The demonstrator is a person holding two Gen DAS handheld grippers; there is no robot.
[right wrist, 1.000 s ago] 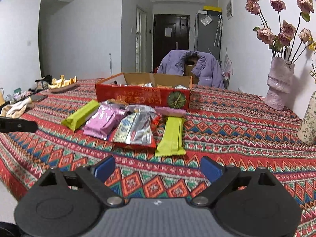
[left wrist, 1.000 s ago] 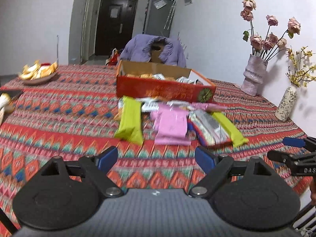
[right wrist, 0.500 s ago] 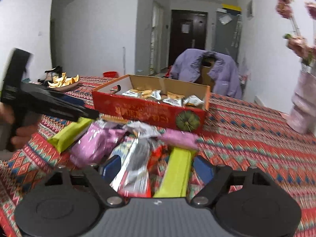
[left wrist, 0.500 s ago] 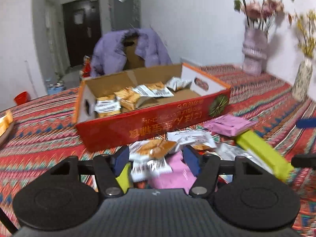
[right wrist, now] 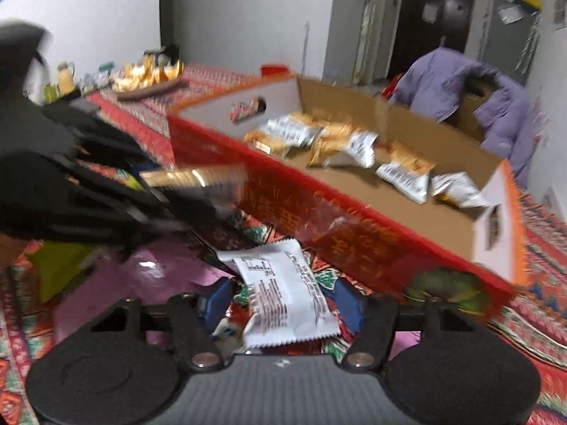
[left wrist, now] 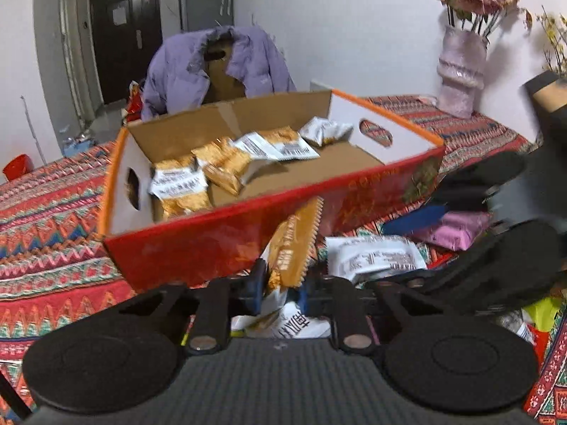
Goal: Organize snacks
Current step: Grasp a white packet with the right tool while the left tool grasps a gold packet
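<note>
A: Left gripper [left wrist: 280, 292]?
B: Jaws clamped on the orange snack packet [left wrist: 294, 248], pinched at its lower edge. Packet sticks up in front of the red box [left wrist: 226, 237], just short of its front wall.
A: Right gripper [right wrist: 283, 301]?
B: Jaws have just been closing, white snack packet [right wrist: 283, 297] sits between the blue pads. Can't tell if the pads press it yet; there looks to be a gap on both sides.
A: Where's that one lying?
B: On the patterned tablecloth [right wrist: 531, 315], beside a pink packet [right wrist: 149, 276], near the box's front corner.
A: Handling?
B: Light, soft foil pouches, likely crinkly and slick, contents probably crushable. Best taken by the crimped seal or a flat edge, not the puffed middle.
A: Box contents?
B: Several similar orange-and-white packets [left wrist: 198, 177] already inside, plenty of bare floor left.
</note>
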